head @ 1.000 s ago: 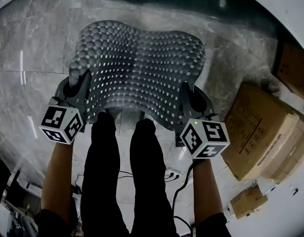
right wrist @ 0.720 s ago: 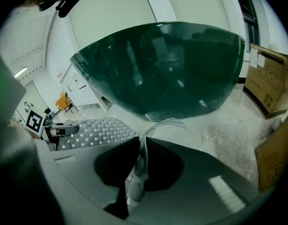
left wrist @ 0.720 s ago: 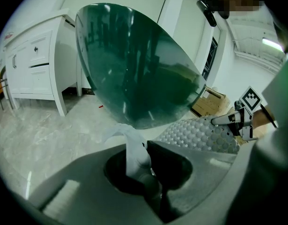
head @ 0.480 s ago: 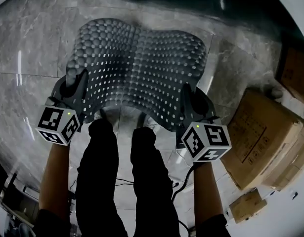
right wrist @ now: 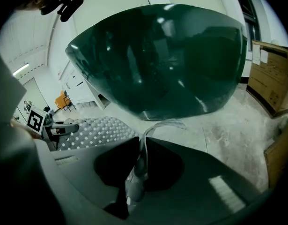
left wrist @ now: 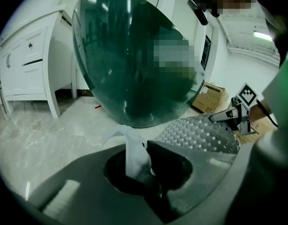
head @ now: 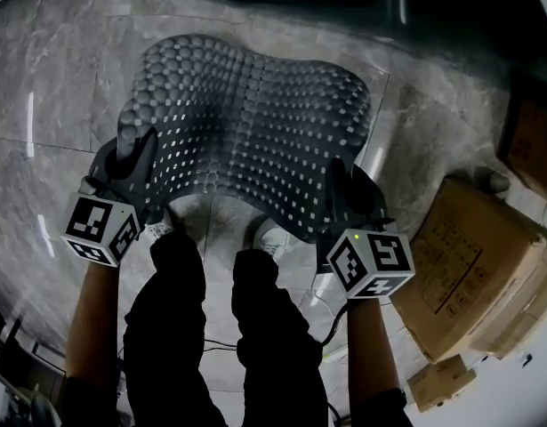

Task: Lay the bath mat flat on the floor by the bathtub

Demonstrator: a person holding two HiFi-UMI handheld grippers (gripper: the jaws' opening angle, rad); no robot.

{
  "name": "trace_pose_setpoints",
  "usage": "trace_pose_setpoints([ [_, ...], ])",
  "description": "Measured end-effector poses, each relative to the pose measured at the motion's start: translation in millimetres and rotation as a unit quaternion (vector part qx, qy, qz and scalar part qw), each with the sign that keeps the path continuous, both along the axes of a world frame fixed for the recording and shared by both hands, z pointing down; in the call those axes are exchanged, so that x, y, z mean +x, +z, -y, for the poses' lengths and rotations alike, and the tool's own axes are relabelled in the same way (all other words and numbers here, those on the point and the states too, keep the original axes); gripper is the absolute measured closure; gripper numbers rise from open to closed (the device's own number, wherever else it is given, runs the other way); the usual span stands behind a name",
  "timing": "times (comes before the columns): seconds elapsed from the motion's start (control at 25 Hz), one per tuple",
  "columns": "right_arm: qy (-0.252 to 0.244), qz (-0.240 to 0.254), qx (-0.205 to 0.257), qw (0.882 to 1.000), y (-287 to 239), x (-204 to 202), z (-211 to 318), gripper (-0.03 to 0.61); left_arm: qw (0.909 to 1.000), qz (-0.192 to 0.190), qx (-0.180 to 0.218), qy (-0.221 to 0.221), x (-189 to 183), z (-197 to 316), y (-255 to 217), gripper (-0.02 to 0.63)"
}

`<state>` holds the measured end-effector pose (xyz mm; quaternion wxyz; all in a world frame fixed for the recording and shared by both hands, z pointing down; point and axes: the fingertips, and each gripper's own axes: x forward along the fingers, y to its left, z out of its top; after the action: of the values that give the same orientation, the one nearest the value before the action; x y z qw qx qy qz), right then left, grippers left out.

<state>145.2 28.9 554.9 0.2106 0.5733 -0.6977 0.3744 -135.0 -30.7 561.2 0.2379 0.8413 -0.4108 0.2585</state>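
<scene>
- Holding the bath mat [head: 246, 132] up by its near edge with both tongs, I judged the job roughly halfway: picked up and spread out, not yet laid down.
- Left tongs [head: 135, 154] were clamped tight on the mat's near left corner; in the left gripper view a pale fold of its edge stood pinched between the jaws, with barely a gap.
- Right tongs [head: 340, 181] were closed the same way on the near right corner, a thin translucent strip of mat caught between the jaws.
- Between the two grips the mat bowed upward in a hump, its bobbled surface and rows of little holes showing, so it was plainly not flat.
- Its far edge reached toward the bathtub [left wrist: 115, 69]; I could not tell whether that edge was touching the marble floor [head: 60, 105].
- My own legs [head: 211, 327] stood just behind the near edge, between the two tongs.
- Cardboard boxes [head: 469, 256] sat off to the right, apart from the mat.
- What was left, as I read it: lower both corners evenly, let the hump settle out, then release.
</scene>
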Motion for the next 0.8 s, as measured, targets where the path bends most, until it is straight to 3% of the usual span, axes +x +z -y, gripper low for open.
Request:
trace_pose_setpoints([
  [0.28,0.002,-0.002,0.0,1.0,35,14,3,0.523,1.0,-0.006,0.006,0.005,5,6,36,0.594],
  [0.8,0.016,-0.024,-0.003,1.0,99,50,-19,0.523,0.9991,-0.002,0.042,0.003,-31,9,90,0.594],
])
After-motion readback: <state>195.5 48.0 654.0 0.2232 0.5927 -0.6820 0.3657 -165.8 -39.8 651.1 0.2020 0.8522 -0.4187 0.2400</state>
